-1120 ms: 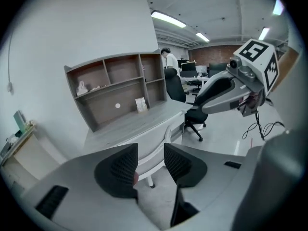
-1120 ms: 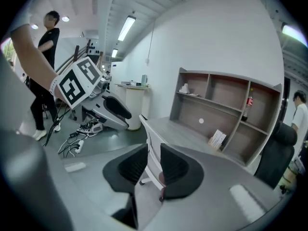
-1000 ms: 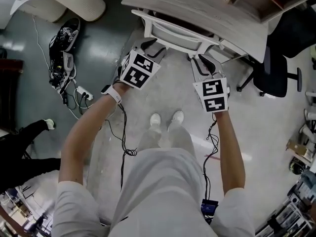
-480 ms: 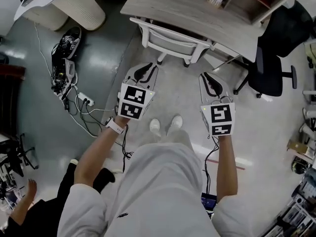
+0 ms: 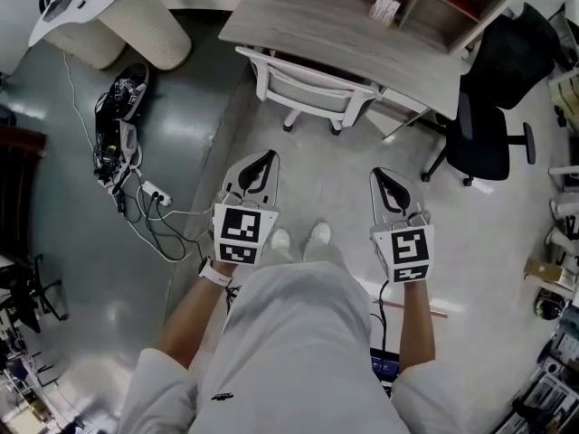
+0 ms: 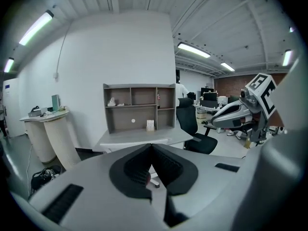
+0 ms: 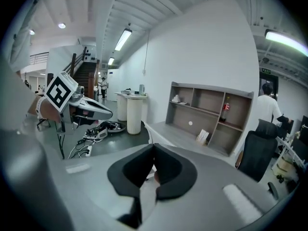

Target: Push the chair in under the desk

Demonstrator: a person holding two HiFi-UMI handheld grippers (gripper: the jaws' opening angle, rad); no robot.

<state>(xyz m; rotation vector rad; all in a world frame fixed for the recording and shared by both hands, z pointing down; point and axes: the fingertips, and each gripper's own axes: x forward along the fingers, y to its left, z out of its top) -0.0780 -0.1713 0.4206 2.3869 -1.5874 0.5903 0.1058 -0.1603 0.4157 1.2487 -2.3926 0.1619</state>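
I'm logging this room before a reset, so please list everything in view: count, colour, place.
chair: 1, white, tucked in at the front edge of the desk
desk: 1, pale grey wood, ahead of the person
shelf unit: 1, grey, on the back of the desk
card: 1, pale, on the desk in front of the shelf unit
bottle: 1, red, in a shelf compartment
office chair: 1, black, right of the desk
stand: 1, white and ribbed, left of the desk
cables: one tangle, black and white, left of the person
shoes: 2, white, between the claws in the head view
left claw: 1, white with black pads, shut, empty
right claw: 1, same colours, shut, empty
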